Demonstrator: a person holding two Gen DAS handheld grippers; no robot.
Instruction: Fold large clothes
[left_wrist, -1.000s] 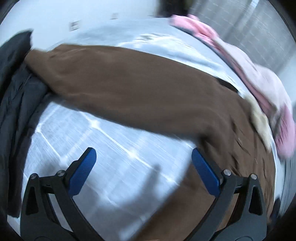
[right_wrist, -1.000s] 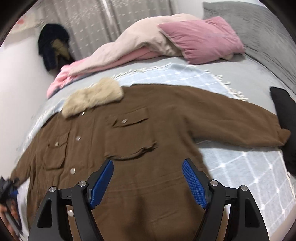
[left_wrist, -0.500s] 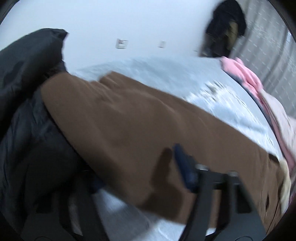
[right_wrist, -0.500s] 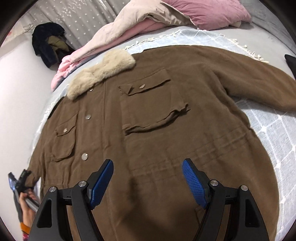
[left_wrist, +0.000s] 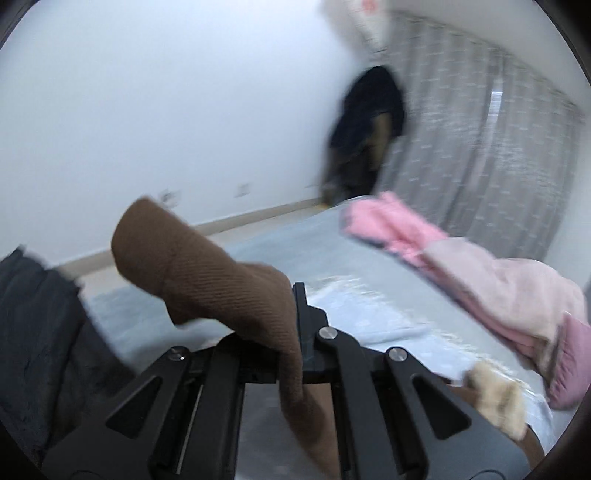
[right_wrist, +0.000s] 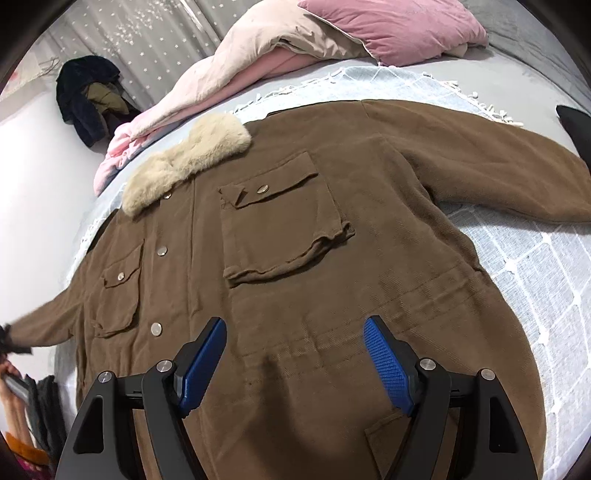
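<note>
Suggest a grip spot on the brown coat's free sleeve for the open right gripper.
Take the cuff end of the flat sleeve, at the far right of the brown coat. It lies spread on the checked blanket with its lower edge exposed, so probably come from that edge, sliding one jaw under. The right gripper hangs open over the hem; the left gripper already pinches the other sleeve.

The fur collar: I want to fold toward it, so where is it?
Right wrist view: fur collar tops the brown coat, upper left, beside the pink quilt.
</note>
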